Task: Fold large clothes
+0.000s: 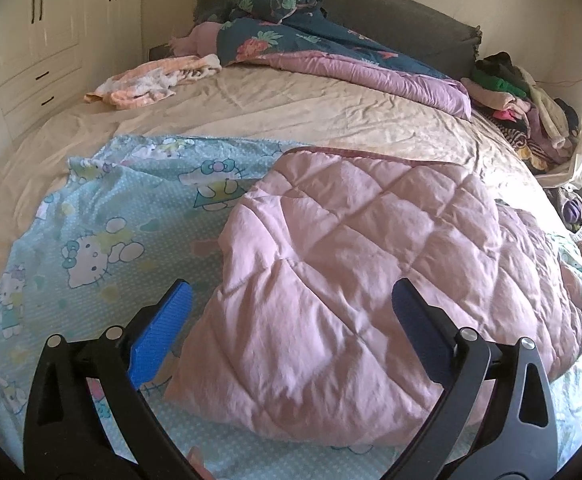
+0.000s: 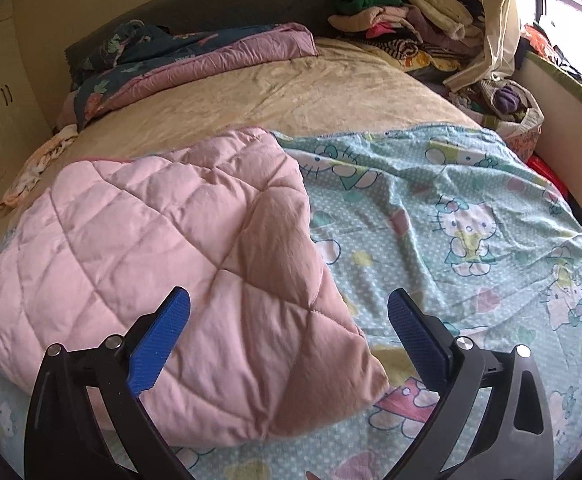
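Left wrist view shows the left gripper (image 1: 291, 316) spread wide and empty above the quilt (image 1: 351, 264), whose pink underside lies folded over its cartoon-print face mid-bed. The right gripper (image 2: 289, 312) hangs equally wide and empty over the quilt's folded corner. A fold looks just laid; next likely calls for gripping a fresh edge.
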`<state>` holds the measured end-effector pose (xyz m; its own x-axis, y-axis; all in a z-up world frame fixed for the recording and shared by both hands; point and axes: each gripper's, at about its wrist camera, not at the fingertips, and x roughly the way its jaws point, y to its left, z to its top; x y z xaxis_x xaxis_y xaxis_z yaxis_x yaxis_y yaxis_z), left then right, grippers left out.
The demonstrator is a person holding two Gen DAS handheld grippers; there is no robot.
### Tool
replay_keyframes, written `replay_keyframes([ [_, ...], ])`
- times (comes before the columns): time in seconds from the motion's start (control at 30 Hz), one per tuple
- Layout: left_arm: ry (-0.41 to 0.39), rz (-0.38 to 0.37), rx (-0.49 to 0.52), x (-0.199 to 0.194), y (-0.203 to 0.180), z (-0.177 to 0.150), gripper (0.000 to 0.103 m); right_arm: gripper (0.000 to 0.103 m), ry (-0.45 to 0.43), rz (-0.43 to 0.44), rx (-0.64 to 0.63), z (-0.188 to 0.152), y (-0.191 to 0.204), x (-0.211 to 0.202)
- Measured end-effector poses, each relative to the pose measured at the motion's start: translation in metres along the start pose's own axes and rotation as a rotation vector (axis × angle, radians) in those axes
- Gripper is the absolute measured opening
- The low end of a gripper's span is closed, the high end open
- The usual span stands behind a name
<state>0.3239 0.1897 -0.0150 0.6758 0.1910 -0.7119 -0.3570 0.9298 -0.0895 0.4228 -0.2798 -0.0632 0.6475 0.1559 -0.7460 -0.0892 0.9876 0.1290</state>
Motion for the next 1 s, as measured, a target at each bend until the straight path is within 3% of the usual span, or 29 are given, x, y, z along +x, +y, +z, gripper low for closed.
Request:
replay_keyframes([
  [0.27,0.011,-0.064,0.062,-0.004,-0.046,-0.003,0.093,0.099,-0.032,0.061,-0.049,0.001,0.034,-0.015],
  [0.47,0.073,-0.121,0.186,0.026,-0.120,0.006,0.093,0.099,-0.042,0.087,-0.196,0.009,0.088,-0.004],
  [0.57,0.123,-0.139,0.191,0.049,-0.138,0.011,0.093,0.099,-0.028,0.086,-0.262,0.015,0.110,0.009],
  [0.7,0.202,-0.110,0.187,0.092,-0.150,0.017,0.094,0.099,0.033,0.090,-0.289,0.021,0.125,0.033],
  [0.8,0.269,-0.100,0.149,0.121,-0.146,0.021,0.095,0.099,0.143,0.079,-0.250,0.024,0.124,0.062],
  [1.0,0.317,-0.059,0.161,0.150,-0.151,0.024,0.095,0.099,0.220,0.076,-0.217,0.024,0.127,0.090],
])
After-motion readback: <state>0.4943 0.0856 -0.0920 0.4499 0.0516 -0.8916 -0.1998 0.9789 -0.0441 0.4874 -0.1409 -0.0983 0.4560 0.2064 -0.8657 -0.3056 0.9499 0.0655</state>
